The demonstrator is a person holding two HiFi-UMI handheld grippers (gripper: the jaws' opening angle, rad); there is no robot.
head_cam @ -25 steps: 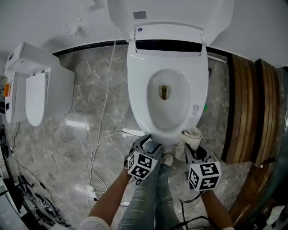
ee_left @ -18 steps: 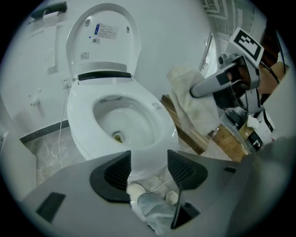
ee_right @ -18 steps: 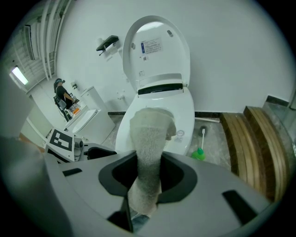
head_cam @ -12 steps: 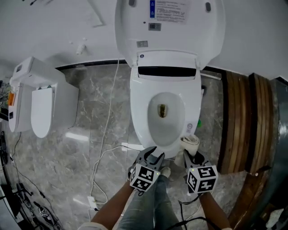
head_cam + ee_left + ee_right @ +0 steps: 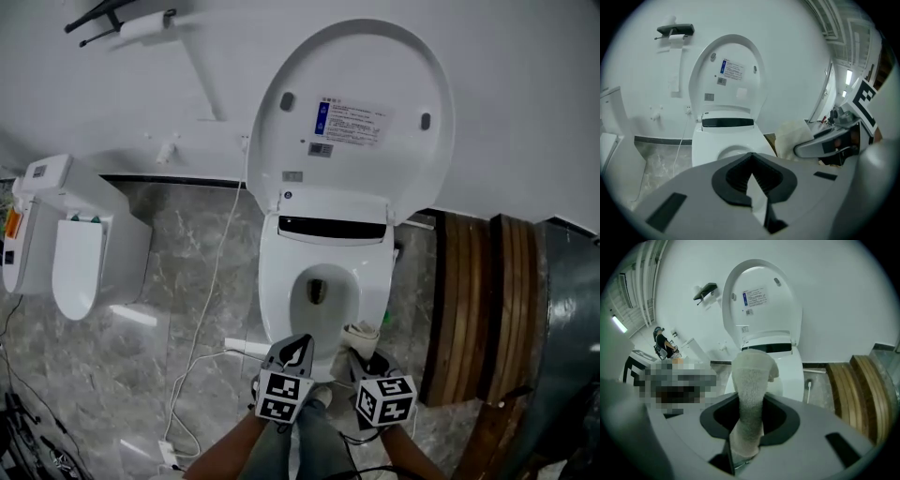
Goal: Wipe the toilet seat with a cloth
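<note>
Cloth [image 5: 750, 380] is pinched in my right gripper [image 5: 745, 427]; left gripper [image 5: 752, 183] has just closed empty. Slack pinch could drop it into the toilet bowl [image 5: 319, 302].

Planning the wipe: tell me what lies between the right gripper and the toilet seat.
Only the cloth, clamped in the right gripper and sticking out toward the toilet seat; the right gripper view shows nothing else there.

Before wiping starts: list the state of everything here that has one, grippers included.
White oval toilet lid: raised upright.
White toilet seat: down.
Beige terry cloth: upright, clamped.
Right gripper: shut on the cloth.
Left gripper: jaws just closed, nothing between them.
Second white toilet, left: lid closed.
</note>
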